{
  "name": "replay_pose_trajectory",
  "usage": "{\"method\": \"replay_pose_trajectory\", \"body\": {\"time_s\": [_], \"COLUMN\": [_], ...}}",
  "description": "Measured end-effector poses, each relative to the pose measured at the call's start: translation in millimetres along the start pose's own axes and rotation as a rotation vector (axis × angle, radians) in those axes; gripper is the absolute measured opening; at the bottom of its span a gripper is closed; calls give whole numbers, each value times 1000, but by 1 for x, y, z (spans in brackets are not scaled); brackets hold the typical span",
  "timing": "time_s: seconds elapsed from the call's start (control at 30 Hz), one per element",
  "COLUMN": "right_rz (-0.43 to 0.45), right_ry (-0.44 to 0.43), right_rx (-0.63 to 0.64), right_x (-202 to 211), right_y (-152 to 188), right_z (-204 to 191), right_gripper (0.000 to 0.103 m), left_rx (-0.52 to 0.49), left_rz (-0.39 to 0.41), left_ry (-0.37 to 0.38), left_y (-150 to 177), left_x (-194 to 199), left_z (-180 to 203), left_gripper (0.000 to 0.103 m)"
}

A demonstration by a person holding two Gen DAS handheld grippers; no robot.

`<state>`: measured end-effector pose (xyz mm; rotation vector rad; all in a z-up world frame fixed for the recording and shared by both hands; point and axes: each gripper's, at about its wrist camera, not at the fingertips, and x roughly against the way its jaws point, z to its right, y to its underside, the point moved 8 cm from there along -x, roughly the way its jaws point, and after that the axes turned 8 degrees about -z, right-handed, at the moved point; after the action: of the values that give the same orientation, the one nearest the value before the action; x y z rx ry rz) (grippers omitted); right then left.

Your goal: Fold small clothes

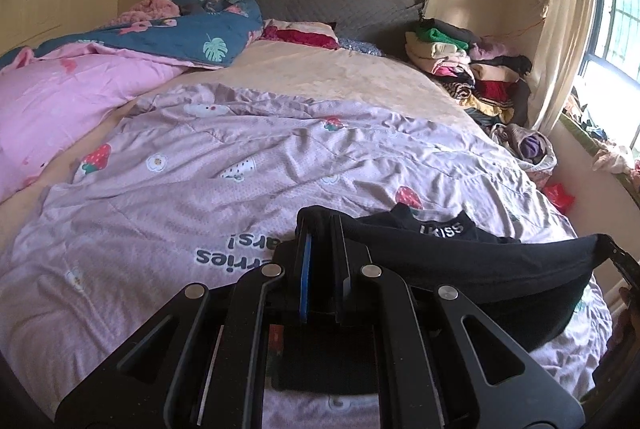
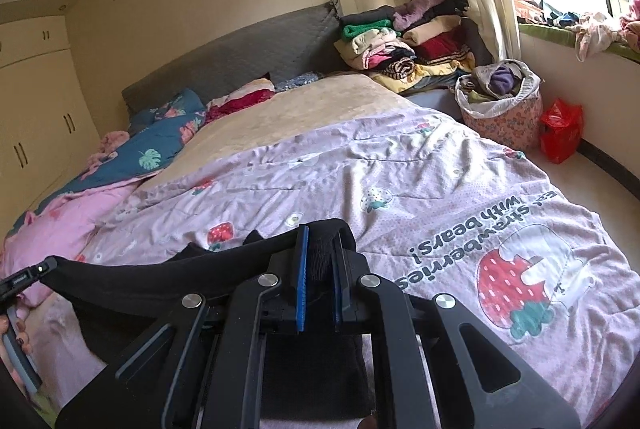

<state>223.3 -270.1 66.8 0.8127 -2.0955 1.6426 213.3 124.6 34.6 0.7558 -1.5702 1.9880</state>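
Over the strawberry-print quilt (image 1: 224, 165) a black garment (image 1: 460, 253) with a white "KISS" label hangs stretched between the left gripper (image 1: 322, 233) and right gripper (image 2: 322, 241), each clamped tight on a corner. It looks like the spreading step (soft, limp knit, sagging in the middle); next it likely needs lowering flat onto the rumpled quilt, edges kept taut.

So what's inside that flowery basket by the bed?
The basket holds bunched clothes, purple and grey ones on top. Anything deeper is covered.
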Motion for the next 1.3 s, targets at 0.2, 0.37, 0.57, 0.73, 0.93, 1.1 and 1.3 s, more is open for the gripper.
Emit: {"method": "replay_pose_trajectory", "body": {"time_s": [0.2,0.37,0.57,0.73,0.93,1.1,1.3], "right_rz": [-30,-74,-112,-96,-68,-107,-291], "right_ry": [32,46,63,97,46,-14,-77], "right_rx": [26,32,37,40,119,218,285], "right_x": [-25,-53,-70,-67,-50,-47,-69], "right_y": [6,13,22,25,34,46,80], "right_z": [5,13,19,25,11,-15,-38], "right_gripper": [9,9,12,27,37,34,9], "left_rx": [-6,-7,-1,-5,-63,-123,-192], "left_rz": [-25,-51,-69,-49,-67,-151,-240], "left_ry": [-25,-43,-61,-75,-42,-1,-22], "left_y": [-1,1,6,12,32,60,87], "left_x": [-28,-52,-67,-61,-56,-67,-91], "left_z": [0,1,0,2,23,46,53], "left_gripper": [3,3,9,24,49,39,3]}}
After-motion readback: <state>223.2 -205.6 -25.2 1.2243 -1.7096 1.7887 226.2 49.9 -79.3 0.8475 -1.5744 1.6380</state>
